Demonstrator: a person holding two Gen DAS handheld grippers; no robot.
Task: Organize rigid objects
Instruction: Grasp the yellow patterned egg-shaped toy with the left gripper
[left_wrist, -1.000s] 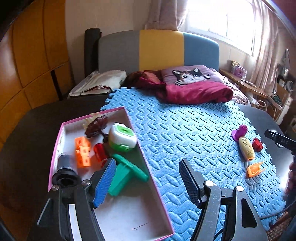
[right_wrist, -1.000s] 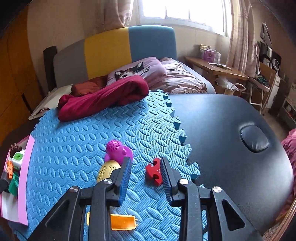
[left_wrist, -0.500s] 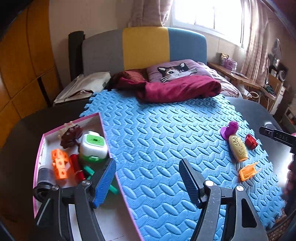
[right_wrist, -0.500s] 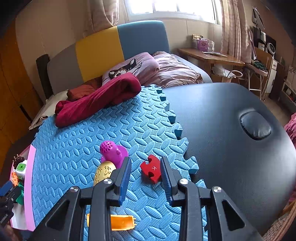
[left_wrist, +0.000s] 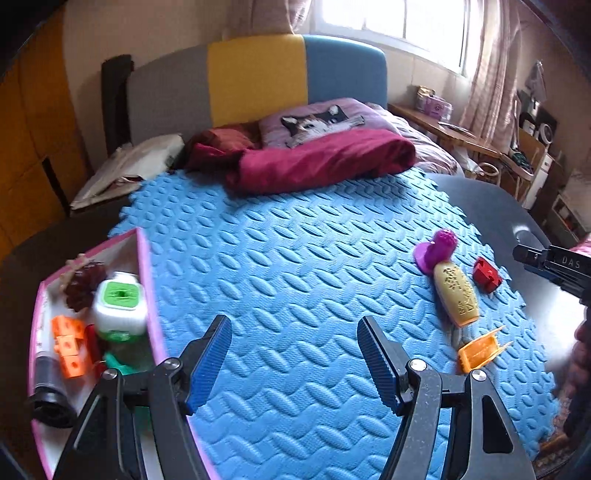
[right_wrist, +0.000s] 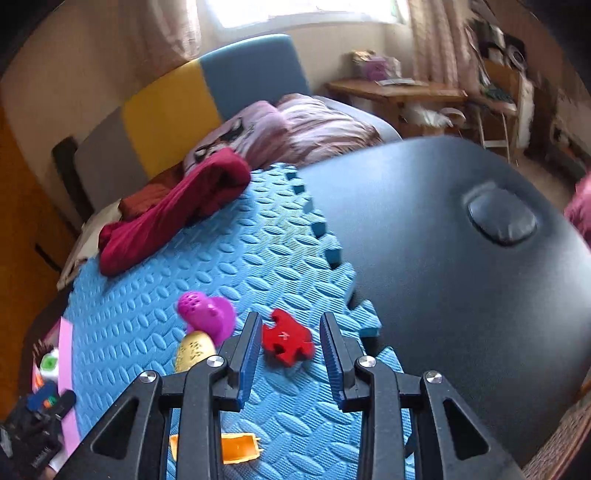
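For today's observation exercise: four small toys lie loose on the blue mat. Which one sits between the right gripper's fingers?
The red puzzle-shaped piece, lying flat near the mat's edge. The purple toy, yellow toy and orange piece all lie outside the open right gripper.

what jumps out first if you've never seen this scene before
The bright blue textured foam mat covering the dark table dominates both views. In the right wrist view, a small red jigsaw-shaped piece lies on the mat between the open fingers of the right gripper, beside a magenta plastic toy and a yellow oval bottle. At the mat's left edge, a pink-rimmed white box already holds several toys, near the open left gripper.
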